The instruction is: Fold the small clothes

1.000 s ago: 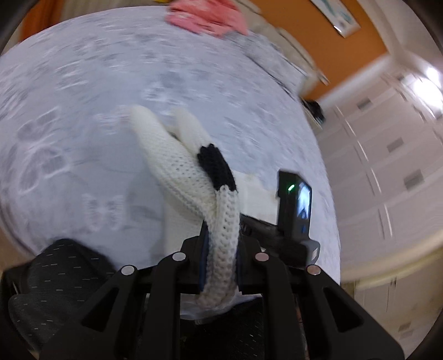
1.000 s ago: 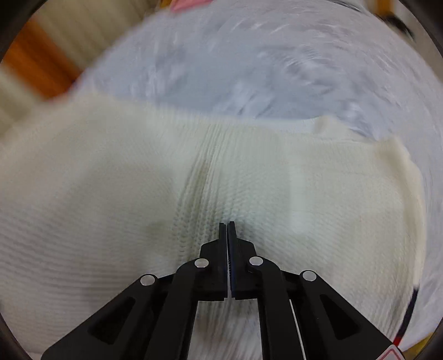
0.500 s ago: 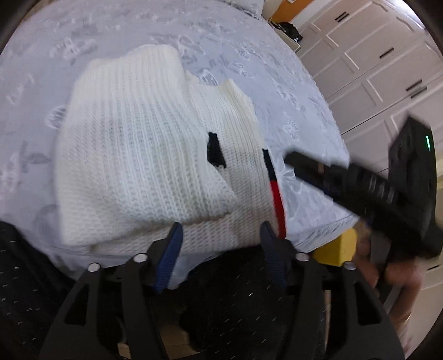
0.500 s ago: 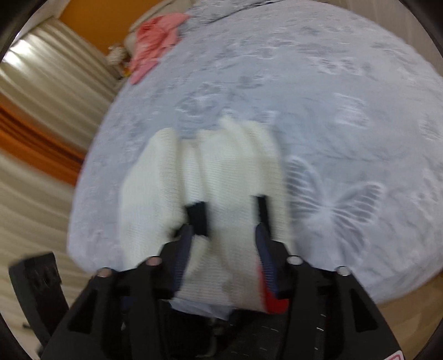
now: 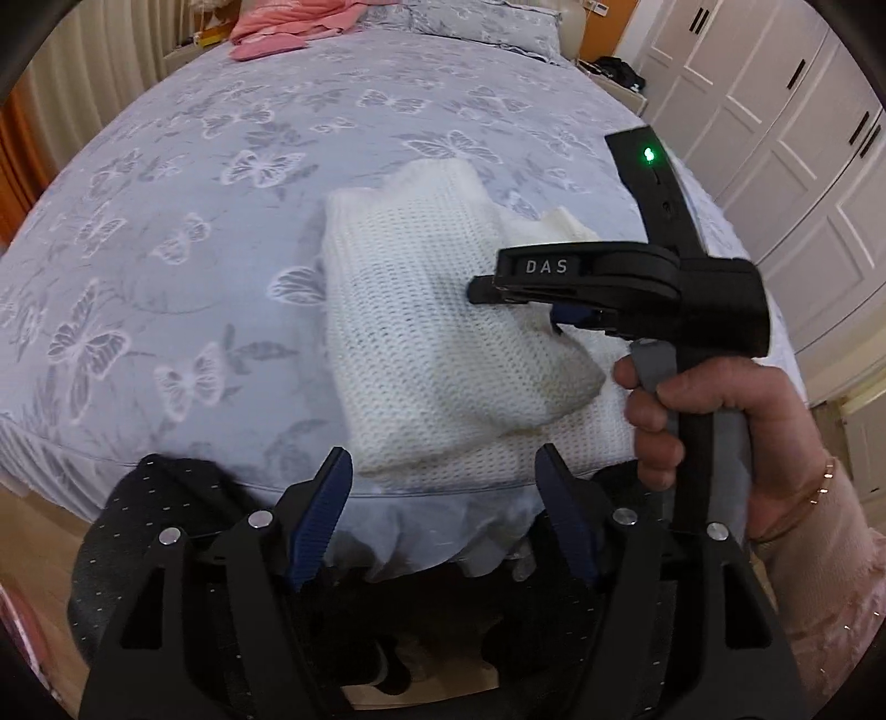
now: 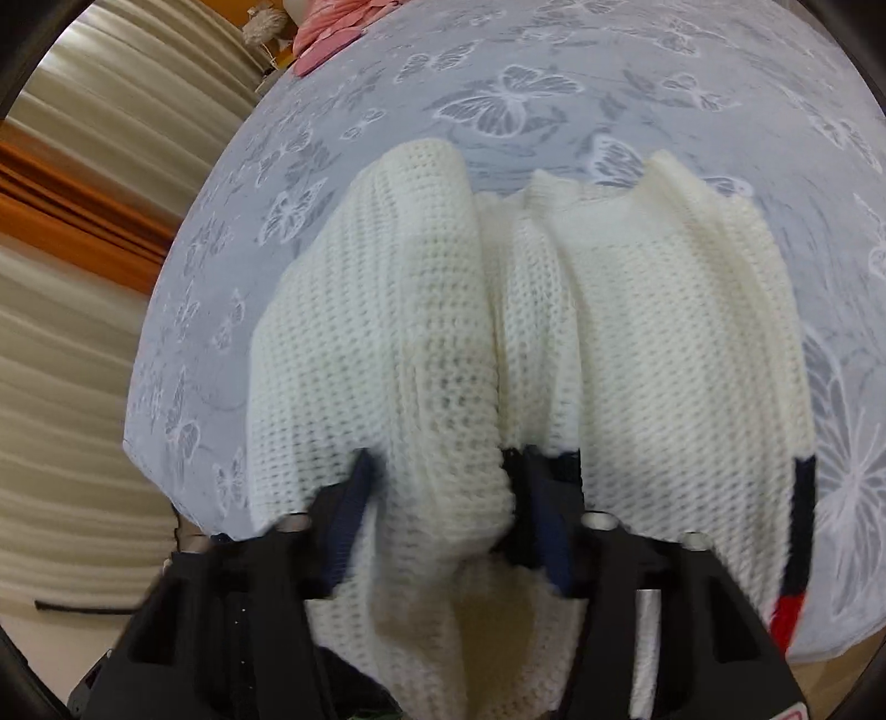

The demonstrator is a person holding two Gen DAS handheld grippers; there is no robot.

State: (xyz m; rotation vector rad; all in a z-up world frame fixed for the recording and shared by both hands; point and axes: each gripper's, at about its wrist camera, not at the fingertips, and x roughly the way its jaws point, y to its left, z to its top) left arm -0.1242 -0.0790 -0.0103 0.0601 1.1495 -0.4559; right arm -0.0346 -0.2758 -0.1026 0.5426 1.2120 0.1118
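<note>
A cream-white waffle-knit sweater [image 5: 443, 332] lies folded on the near edge of a lavender-grey butterfly-print bedspread [image 5: 183, 232], its dark navy and red hem stripes [image 6: 797, 543] showing at about 4 o'clock in the right wrist view. The left gripper [image 5: 443, 515] hovers at 6 o'clock off the bed edge, its blue-padded fingers [image 5: 326, 509] spread wide with nothing between them, just short of the sweater's near fold. The right gripper [image 6: 443, 509] comes in from 3 o'clock in the left wrist view, held by a bare hand [image 5: 703, 432] with a thin bracelet. Its fingers are spread apart and a fold of the knit bulges between them; the blue pads [image 6: 349, 515] sit on either side of the fold, and whether they press it cannot be told. A pink crumpled garment [image 5: 288, 27] lies at 11 o'clock on the far end of the bed. White panelled wardrobe doors [image 5: 803, 138] stand at 2 o'clock.
</note>
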